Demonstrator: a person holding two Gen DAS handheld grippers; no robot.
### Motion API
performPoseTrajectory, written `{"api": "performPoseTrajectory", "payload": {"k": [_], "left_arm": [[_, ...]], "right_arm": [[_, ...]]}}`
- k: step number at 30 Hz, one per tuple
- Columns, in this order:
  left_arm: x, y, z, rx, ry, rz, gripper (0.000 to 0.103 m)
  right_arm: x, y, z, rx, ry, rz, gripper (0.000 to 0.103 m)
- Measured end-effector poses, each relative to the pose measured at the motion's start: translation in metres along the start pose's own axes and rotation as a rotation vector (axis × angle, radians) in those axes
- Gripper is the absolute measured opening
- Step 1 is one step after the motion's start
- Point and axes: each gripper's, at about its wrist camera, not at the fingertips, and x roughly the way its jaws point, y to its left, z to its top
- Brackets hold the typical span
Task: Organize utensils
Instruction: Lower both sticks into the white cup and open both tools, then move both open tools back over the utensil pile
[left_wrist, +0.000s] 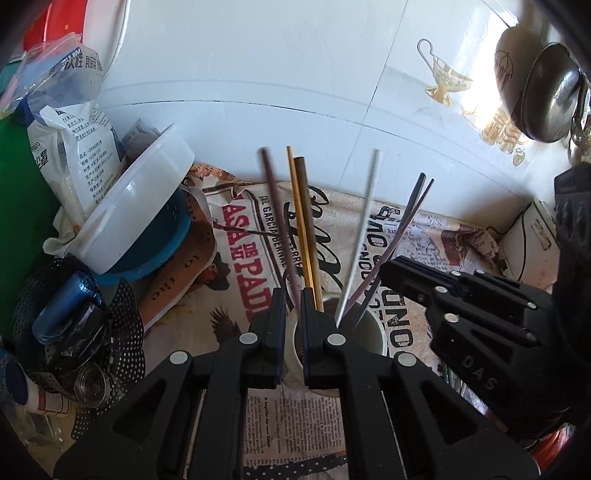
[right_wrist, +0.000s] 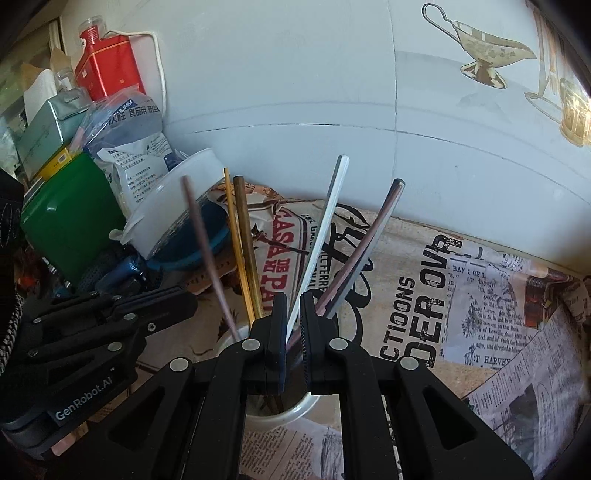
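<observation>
A white cup (left_wrist: 373, 334) stands on the newspaper-print cloth and holds several chopsticks. It also shows in the right wrist view (right_wrist: 291, 410). My left gripper (left_wrist: 293, 295) is nearly closed around a brownish-purple chopstick (left_wrist: 275, 206) that leans left out of the cup. Two golden chopsticks (left_wrist: 301, 221) lean beside it. My right gripper (right_wrist: 293, 299) is nearly closed around a white chopstick (right_wrist: 325, 229), also in the cup. A dark pair of chopsticks (right_wrist: 373, 236) leans right. The right gripper also shows in the left wrist view (left_wrist: 386, 267).
A tilted white plastic tub (left_wrist: 136, 199) over a blue bowl, printed bags (left_wrist: 77, 147), a green box (right_wrist: 70, 218) and a black perforated steamer (left_wrist: 74, 325) crowd the left. A metal ladle (left_wrist: 550, 92) hangs at the right on the white tiled wall (left_wrist: 258, 74).
</observation>
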Motion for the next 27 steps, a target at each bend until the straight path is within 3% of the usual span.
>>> {"api": "performPoseTrajectory", "payload": {"k": [8, 17, 21, 27], "left_arm": [[-0.02, -0.016, -0.007, 0.004, -0.015, 0.034, 0.005], [-0.056, -0.04, -0.014, -0.012, -0.077, 0.084, 0.025], [-0.067, -0.055, -0.016, -0.01, -0.102, 0.099, 0.033], [-0.073, -0.082, -0.024, 0.0, -0.124, 0.111, 0.049]], "right_arm": [[-0.027, -0.008, -0.008, -0.01, 0.006, 0.01, 0.012], [-0.065, -0.026, -0.014, -0.015, -0.016, 0.0, 0.022], [-0.085, -0.04, -0.019, -0.017, -0.034, -0.014, 0.033], [-0.108, -0.067, -0.03, -0.006, -0.039, -0.047, 0.034]]}}
